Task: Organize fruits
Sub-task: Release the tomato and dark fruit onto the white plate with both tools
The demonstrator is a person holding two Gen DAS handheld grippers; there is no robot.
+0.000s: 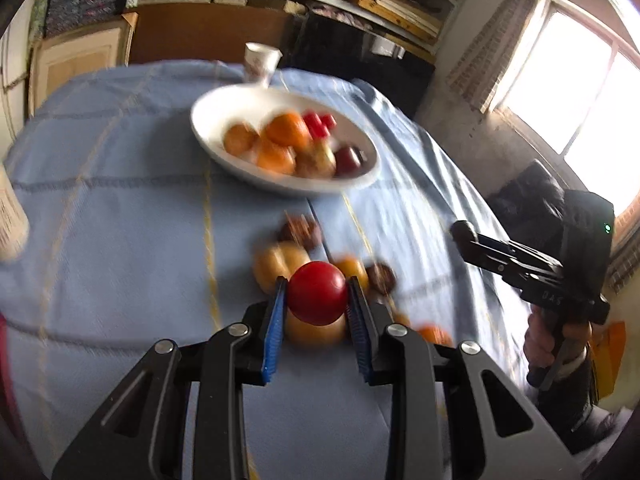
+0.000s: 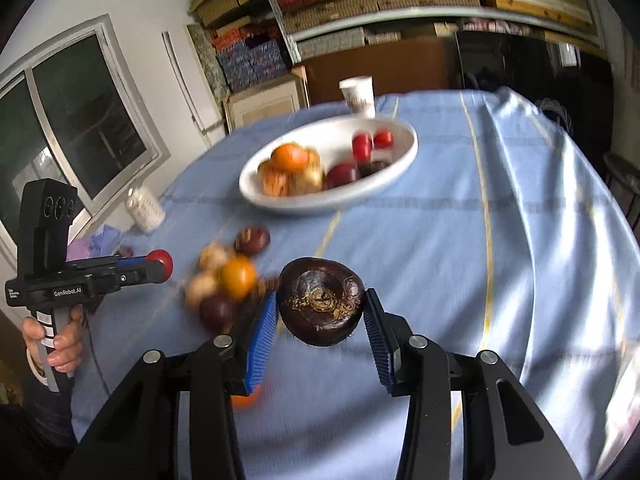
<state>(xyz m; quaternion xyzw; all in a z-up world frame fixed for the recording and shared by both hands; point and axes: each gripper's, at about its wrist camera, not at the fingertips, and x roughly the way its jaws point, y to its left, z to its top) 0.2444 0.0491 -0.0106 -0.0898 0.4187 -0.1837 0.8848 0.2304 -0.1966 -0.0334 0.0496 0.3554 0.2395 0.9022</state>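
The red round fruit is pinched between the blue pads of the left gripper and held above the tablecloth. In the right wrist view the same fruit shows only as a red cap past the fingertips of the left gripper.

The dark brown fruit, with a rough tan patch on its face, is clamped between the pads of the right gripper, also clear of the cloth. In the left wrist view the right gripper is seen side-on; its load cannot be made out there.

A loose cluster of fruit lies on the blue tablecloth just beyond both grippers: orange, tan and dark pieces, touching one another. Motion blur hides their outlines, and the grippers cover part of the cluster.

Further back stands the white oval bowl holding orange, red and dark fruit, also blurred. A white cup stands just behind the bowl. A pale jar stands near the left table edge.
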